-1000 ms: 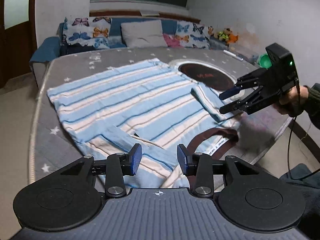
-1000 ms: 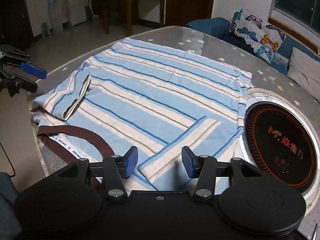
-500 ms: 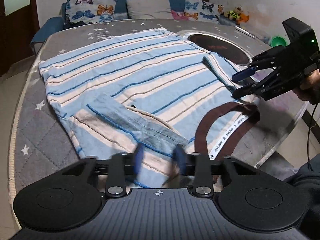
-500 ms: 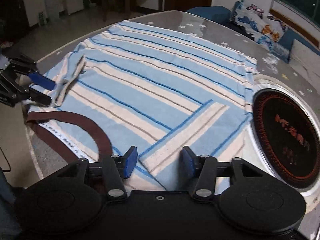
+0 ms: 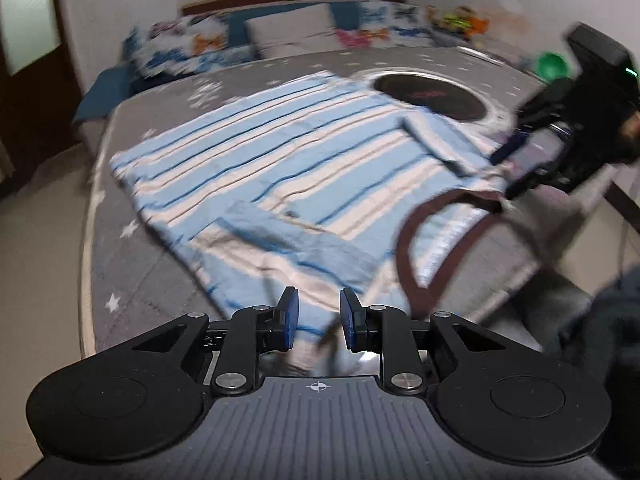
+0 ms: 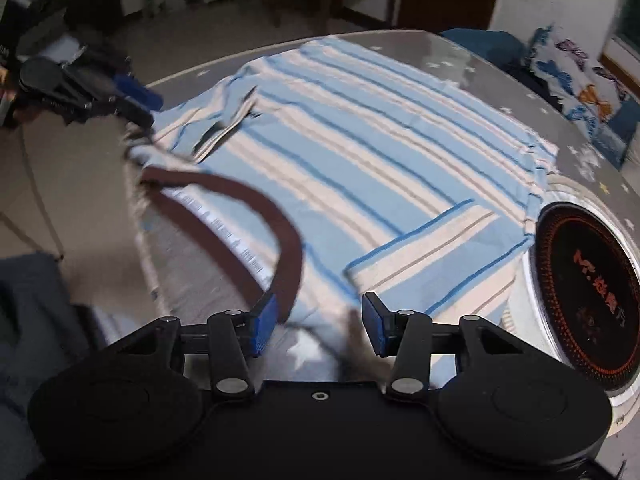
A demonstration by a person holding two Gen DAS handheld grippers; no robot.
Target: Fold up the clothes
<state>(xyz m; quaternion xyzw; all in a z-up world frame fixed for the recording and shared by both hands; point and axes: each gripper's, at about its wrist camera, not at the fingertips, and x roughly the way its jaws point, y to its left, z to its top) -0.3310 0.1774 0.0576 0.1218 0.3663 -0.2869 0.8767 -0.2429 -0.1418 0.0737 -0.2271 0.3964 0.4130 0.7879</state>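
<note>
Left gripper [image 5: 316, 318]: jaws apart with a narrow gap, striped cloth blurred between and under the pads; whether clamped on it, cannot tell. Right gripper [image 6: 318, 330]: jaws wide apart, closed on nothing, brown collar band touching or just beside the left pad, bare star-print cover between the pads.

Striped T-shirt [image 5: 280, 168] spread flat on the counter [image 5: 132, 272], pale blue with cream bands and thin dark-blue lines. Long axis running from brown collar [image 5: 408, 248] at the near counter edge toward the hem at the far side; stripes lying across that axis. Collar edge lifted and blurred, looping off the counter between both grippers. Left sleeve [image 5: 296, 240] folded inward over the body, just ahead of left gripper. Right sleeve [image 6: 432, 248] folded inward likewise, just ahead of right gripper, its outer edge near the round black cooktop [image 6: 588, 292] set into the counter.

Farther out in left wrist view: butterfly cushions [image 5: 180, 44] on a sofa along the wall, green ball [image 5: 554, 66] at far right.
</note>
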